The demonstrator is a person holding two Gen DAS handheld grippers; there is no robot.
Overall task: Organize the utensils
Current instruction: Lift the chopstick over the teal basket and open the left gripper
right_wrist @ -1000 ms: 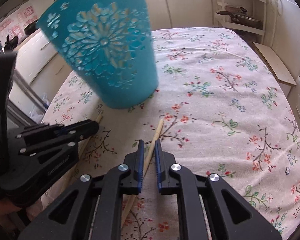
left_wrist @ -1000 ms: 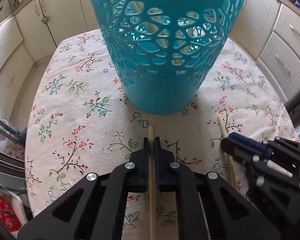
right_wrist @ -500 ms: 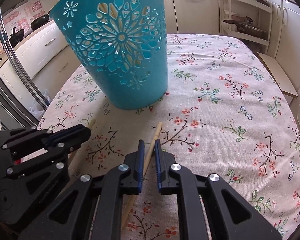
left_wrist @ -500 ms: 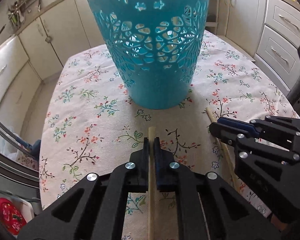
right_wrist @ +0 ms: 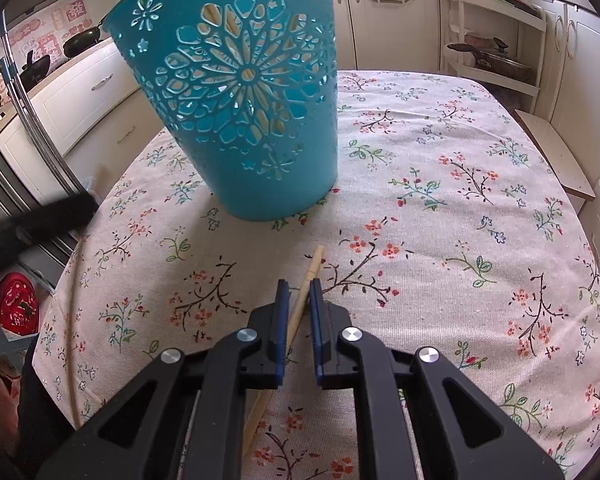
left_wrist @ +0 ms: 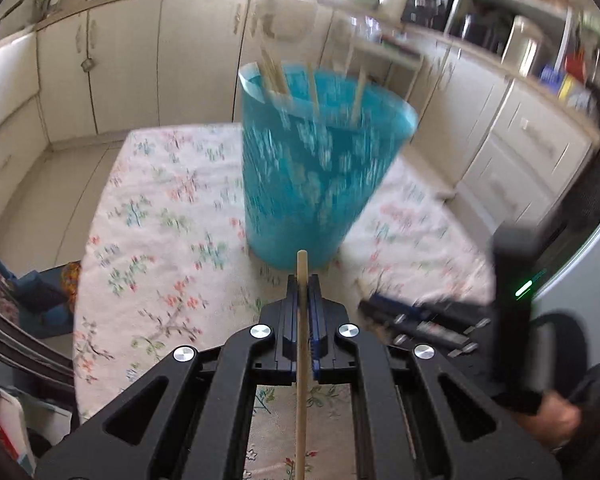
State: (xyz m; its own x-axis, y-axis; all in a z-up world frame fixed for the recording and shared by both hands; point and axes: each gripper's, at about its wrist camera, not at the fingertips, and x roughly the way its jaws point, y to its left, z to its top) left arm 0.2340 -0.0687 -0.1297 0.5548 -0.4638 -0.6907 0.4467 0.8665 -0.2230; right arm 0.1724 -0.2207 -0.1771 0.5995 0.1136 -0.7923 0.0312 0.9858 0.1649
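My left gripper (left_wrist: 302,280) is shut on a wooden chopstick (left_wrist: 301,344), held above the flowered tablecloth (left_wrist: 160,240); its tip points at the foot of the teal cut-out basket (left_wrist: 316,184). Several chopsticks stand in that basket. The picture is blurred by motion. My right gripper (right_wrist: 298,286) stays low over the cloth, shut on a second chopstick (right_wrist: 314,268) that runs slantwise between its pads, short of the basket (right_wrist: 244,112). In the left wrist view the right gripper (left_wrist: 366,306) shows to the right. In the right wrist view the left gripper (right_wrist: 82,206) is a dark blur at the left.
Cream cupboards (left_wrist: 140,60) ring the table. The cloth's left edge (right_wrist: 60,280) drops to a floor with a red object (right_wrist: 18,308). A shelf rack with pans (right_wrist: 496,48) stands behind the table. A hand (left_wrist: 548,420) grips the right tool's handle.
The left gripper has risen and tilted up with its chopstick; the basket's rim and the sticks inside now show. The right gripper and its chopstick have stayed where they were.
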